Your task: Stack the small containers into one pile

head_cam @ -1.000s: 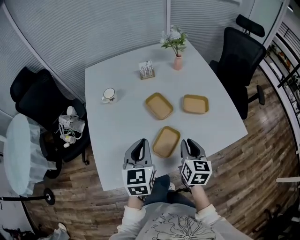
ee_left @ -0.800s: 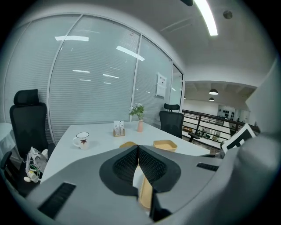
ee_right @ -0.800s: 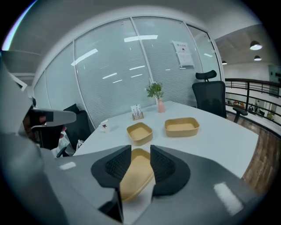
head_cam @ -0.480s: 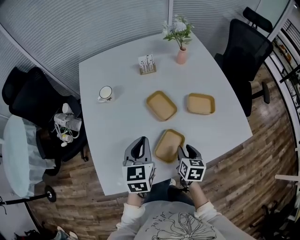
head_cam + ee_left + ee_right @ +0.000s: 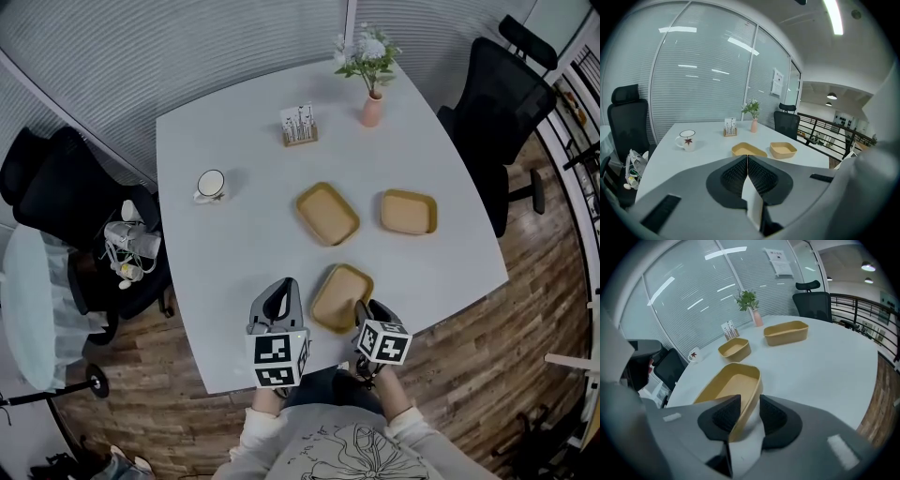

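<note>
Three tan containers lie apart on the white table (image 5: 234,253): a near one (image 5: 341,297), a middle one (image 5: 327,213) and a right one (image 5: 408,212). My right gripper (image 5: 364,310) is at the near container's right front corner. In the right gripper view the near container (image 5: 729,387) has its right wall between the jaws of my right gripper (image 5: 749,401). Those jaws have just been closing but stand wider than the thin wall. My left gripper (image 5: 278,289) hovers left of the near container; my left gripper (image 5: 747,157) is shut and empty.
A white mug (image 5: 210,184), a small card holder (image 5: 299,125) and a pink vase with flowers (image 5: 372,106) stand toward the table's far side. Black office chairs (image 5: 511,112) flank the table. The table's front edge runs just under my grippers.
Both grippers have sunk toward the table. The right one has come onto the near container's right front rim, so that its wall now lies between the jaws.
</note>
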Available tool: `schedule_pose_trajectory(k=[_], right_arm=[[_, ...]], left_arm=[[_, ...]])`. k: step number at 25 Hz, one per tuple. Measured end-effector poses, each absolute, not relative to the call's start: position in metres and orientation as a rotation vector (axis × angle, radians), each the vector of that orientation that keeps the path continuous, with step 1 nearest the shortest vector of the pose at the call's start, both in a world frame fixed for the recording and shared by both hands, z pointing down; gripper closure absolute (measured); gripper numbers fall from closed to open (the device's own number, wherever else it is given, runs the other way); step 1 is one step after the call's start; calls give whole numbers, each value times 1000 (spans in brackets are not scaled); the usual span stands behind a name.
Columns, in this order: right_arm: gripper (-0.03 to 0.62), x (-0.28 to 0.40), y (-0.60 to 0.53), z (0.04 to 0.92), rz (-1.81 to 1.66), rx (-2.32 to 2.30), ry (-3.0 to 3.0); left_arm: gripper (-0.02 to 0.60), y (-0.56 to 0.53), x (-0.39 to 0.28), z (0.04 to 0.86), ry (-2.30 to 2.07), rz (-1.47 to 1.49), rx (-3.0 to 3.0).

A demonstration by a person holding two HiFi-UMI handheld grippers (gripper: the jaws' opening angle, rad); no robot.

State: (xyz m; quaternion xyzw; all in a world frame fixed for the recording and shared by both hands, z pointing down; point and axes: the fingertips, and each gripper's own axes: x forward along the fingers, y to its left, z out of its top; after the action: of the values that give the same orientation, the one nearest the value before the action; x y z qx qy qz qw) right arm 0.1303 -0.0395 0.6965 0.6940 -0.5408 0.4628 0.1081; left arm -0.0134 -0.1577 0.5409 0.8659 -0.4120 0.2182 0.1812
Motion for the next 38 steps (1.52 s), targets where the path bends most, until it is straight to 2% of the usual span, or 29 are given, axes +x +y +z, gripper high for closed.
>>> schedule_pose_trajectory(k=[10, 26, 32, 38], right_arm=[[566, 121, -50, 688, 1373, 1927, -1644], [566, 191, -180, 544, 952, 1921, -1934], [566, 197, -244, 540, 982, 1769, -2043], [566, 196, -294, 575, 999, 1500, -2065]], left_arm=[[575, -172, -10, 540, -1153, 604, 2451], [575, -210, -8, 501, -1223, 472, 2460], [575, -225, -17, 495, -1365, 451, 2386], [575, -234, -15, 497, -1491, 427, 2277]])
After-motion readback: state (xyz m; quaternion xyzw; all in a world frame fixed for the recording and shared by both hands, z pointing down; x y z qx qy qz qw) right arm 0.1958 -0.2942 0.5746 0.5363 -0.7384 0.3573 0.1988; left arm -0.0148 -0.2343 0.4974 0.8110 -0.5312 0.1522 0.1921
